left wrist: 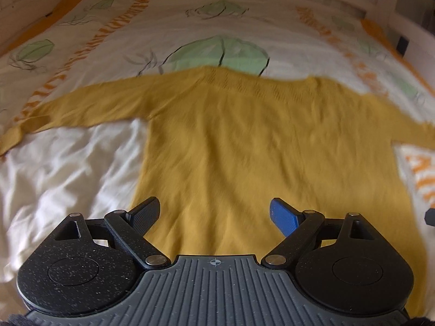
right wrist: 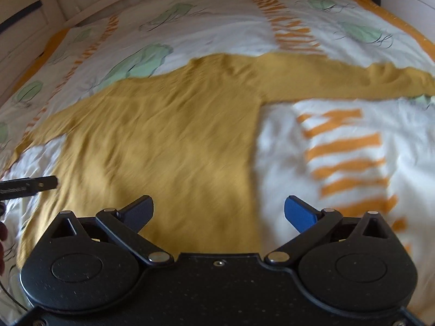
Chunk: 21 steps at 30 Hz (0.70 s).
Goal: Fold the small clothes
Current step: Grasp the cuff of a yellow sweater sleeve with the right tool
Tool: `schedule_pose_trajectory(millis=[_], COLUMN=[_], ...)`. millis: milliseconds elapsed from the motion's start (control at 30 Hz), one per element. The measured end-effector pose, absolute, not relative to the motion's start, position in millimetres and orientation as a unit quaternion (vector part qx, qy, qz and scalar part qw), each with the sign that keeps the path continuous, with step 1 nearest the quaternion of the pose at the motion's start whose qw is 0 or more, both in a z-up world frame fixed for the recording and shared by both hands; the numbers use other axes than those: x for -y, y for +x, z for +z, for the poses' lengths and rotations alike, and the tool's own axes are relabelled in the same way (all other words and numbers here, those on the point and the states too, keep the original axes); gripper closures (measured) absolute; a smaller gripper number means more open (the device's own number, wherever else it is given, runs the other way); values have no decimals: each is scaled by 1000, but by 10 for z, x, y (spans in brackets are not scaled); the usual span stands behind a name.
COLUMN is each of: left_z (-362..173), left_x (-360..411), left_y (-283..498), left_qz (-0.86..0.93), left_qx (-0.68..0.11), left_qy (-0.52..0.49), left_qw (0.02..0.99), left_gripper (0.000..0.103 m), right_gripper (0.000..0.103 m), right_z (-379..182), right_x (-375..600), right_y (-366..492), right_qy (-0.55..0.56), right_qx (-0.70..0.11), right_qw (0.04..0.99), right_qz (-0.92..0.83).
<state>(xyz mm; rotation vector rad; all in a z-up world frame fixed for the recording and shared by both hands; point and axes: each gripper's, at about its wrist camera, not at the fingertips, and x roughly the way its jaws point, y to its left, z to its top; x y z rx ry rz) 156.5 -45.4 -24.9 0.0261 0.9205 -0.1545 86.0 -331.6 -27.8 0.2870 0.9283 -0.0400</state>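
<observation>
Your left gripper (left wrist: 214,216) hangs with its jaws spread wide, gripping nothing, over the hem of the mustard sweater (left wrist: 244,141), which lies flat on the bedspread (left wrist: 68,168) with both sleeves stretched outward. Your right gripper (right wrist: 218,213), equally wide and empty, straddles the sweater's right side edge. White bedspread lies bare beyond that edge and below the left sleeve (left wrist: 76,108). The bed frame (right wrist: 81,2) bounds the far side. Lettering on the dark bar at the right view's left margin is too blurred to read.
</observation>
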Motion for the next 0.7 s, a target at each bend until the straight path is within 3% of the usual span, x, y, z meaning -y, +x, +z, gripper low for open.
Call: schedule_pose_trajectory(millis=[167, 500, 700], left_z=[-283, -569, -844], left_x=[588, 993, 1187], left_y=[1904, 2370, 2485], left_qz=[-78, -56, -62], left_qx=[-432, -401, -403], left_qy=[-9, 61, 84], left_qw=[898, 913, 909], left_gripper=[15, 15, 14], right_gripper=[0, 0, 0], right_z=[-259, -441, -560], right_x=[3834, 5110, 5842], right_y=[1135, 1546, 1609], right_qy=[139, 183, 261], right_qx=[-425, -384, -356], right_qw=[893, 891, 870], right_qz=[-55, -157, -220])
